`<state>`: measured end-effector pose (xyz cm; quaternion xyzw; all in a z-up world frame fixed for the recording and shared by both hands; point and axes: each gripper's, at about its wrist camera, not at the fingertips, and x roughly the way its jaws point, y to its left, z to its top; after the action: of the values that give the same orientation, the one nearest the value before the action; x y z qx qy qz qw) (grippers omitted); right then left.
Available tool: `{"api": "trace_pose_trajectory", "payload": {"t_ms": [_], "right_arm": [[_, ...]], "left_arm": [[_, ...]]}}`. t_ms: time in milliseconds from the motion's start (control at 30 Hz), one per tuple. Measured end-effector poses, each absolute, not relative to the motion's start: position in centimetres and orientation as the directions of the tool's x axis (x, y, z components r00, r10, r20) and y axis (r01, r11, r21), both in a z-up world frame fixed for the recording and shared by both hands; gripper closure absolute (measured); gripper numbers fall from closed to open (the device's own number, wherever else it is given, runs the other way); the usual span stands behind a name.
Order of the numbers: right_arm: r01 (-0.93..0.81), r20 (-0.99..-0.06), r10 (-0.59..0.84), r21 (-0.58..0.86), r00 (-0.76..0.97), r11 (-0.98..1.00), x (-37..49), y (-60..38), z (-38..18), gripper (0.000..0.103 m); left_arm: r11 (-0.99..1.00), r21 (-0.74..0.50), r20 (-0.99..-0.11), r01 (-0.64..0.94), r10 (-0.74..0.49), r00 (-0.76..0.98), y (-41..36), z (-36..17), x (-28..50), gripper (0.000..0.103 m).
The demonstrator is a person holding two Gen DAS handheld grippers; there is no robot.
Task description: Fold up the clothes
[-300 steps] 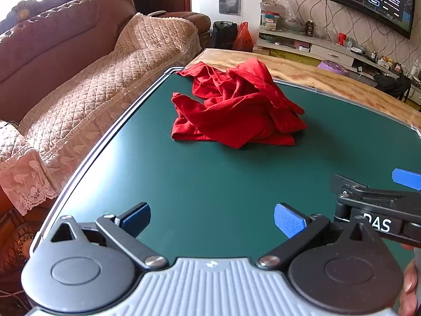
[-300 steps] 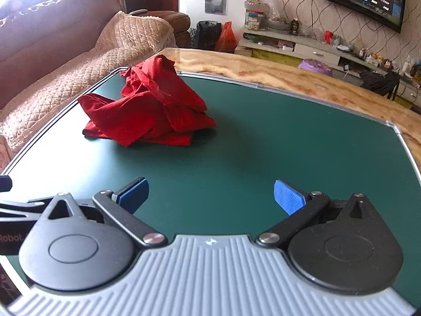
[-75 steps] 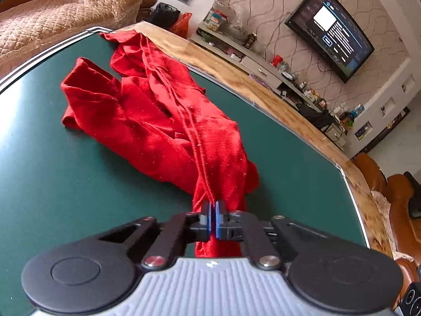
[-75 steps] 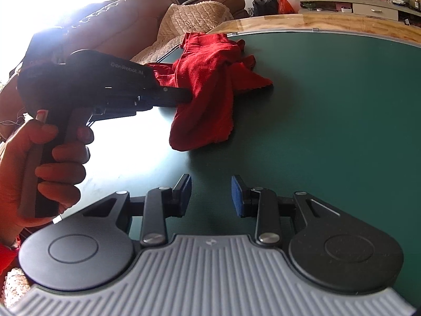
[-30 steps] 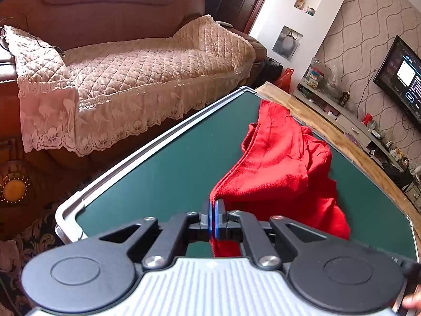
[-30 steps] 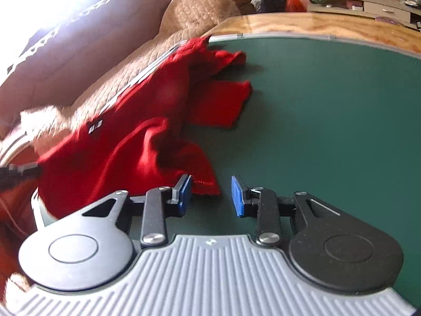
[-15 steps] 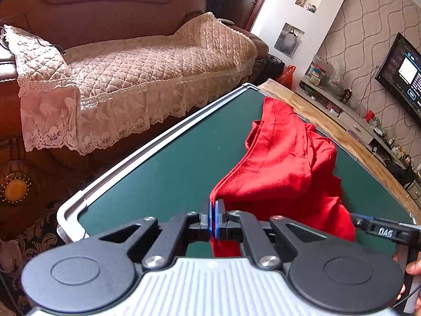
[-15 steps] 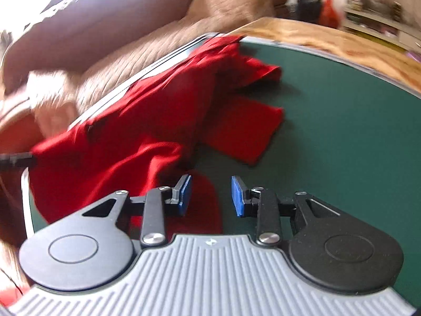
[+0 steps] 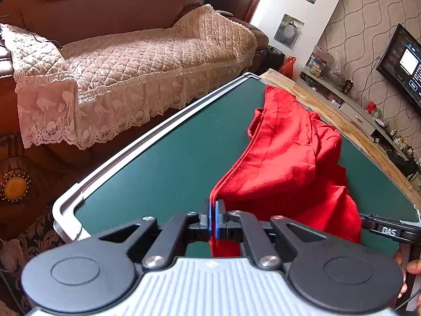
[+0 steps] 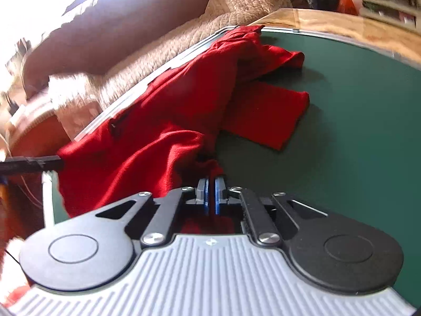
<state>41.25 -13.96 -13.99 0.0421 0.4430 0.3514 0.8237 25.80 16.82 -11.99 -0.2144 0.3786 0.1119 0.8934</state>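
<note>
One red garment (image 9: 286,163) lies on the green mat (image 9: 168,163), stretched from the mat's far left corner toward the near edge, where both grippers hold it. Which kind of garment it is cannot be made out; it is bunched, with one flat flap (image 10: 265,115) spread on the mat to the right of the main mass and a small dark mark on the cloth too blurred to read in the right wrist view.

The left gripper (image 9: 213,218) has its two blue pads pressed together on a hem corner of the cloth, which hangs down beneath the jaws. The right gripper (image 10: 210,197) is likewise clamped on a fold of the same garment, red cloth showing ahead of and under its pads. In the left wrist view the right gripper's body is only partly seen at the right edge, with a few fingers (image 9: 413,267) of the hand on it cut off by the frame.

Around the mat: a wooden tabletop (image 9: 339,126), one brown sofa (image 9: 105,8) with a quilted beige cover (image 9: 147,60) to the left, and a television (image 9: 405,63) on the far right wall. The left part of the right wrist view is smeared and overexposed.
</note>
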Motion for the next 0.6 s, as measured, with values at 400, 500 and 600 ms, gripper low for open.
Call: {"api": "trace_pose_trajectory", "payload": {"t_ms": [400, 500, 600], "right_arm": [[-0.305, -0.481, 0.636, 0.598, 0.603, 0.742, 35.9, -23.9, -7.2, 0.097], [-0.267, -0.444, 0.589, 0.597, 0.675, 0.756, 33.7, -26.4, -4.9, 0.097], [-0.238, -0.421, 0.534, 0.576, 0.733, 0.782, 31.0, -28.6, -2.6, 0.1]], "left_arm": [[0.897, -0.315, -0.701, -0.31, 0.0, 0.713, 16.0, -10.7, 25.8, 0.1], [0.903, -0.321, -0.691, -0.284, -0.019, 0.723, 15.3, -10.2, 25.7, 0.1], [0.91, -0.323, -0.68, -0.258, -0.034, 0.732, 14.5, -9.5, 25.5, 0.1]]}}
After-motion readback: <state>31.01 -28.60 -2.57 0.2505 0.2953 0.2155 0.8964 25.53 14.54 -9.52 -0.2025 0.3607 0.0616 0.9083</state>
